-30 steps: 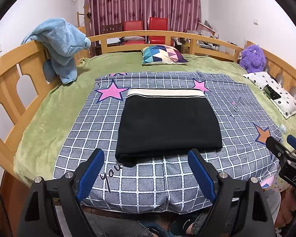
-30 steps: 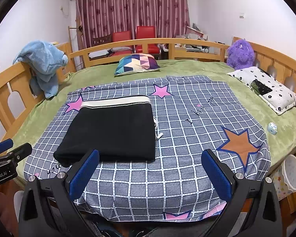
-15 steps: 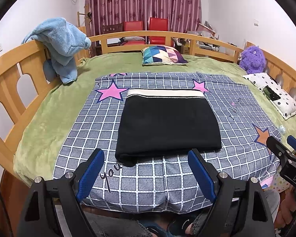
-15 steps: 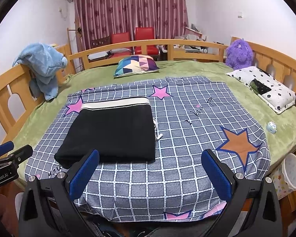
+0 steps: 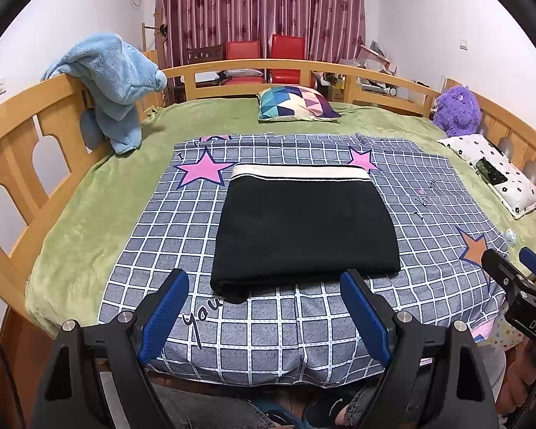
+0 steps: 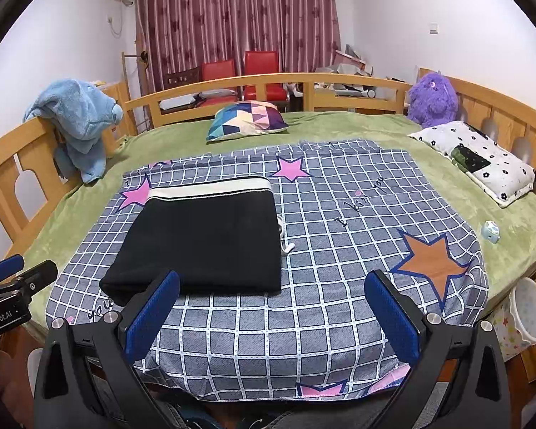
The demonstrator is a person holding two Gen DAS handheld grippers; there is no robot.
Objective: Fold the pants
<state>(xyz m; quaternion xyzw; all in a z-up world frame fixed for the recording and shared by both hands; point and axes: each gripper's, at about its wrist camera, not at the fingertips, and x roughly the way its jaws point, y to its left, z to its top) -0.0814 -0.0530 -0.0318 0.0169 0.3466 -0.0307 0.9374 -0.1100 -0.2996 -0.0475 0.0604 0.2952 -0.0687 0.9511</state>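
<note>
Checked bedspread (image 5: 160,236) covers the bed's near half; folded black pants (image 5: 303,225) lie flat on it, pale waistband far side; left hand-held gripper (image 5: 264,307) and right hand-held gripper (image 6: 271,307) hover wide apart, holding nothing.

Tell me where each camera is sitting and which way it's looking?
Left wrist: sits on the left gripper, looking across the bed at the black pants; its own open blue fingers show, plus the right gripper at the right edge.
Right wrist: sits on the right gripper, looking the same way from further right; the left gripper peeks in at left.
Both share the pants, checked sheet and purple plush toy.
</note>
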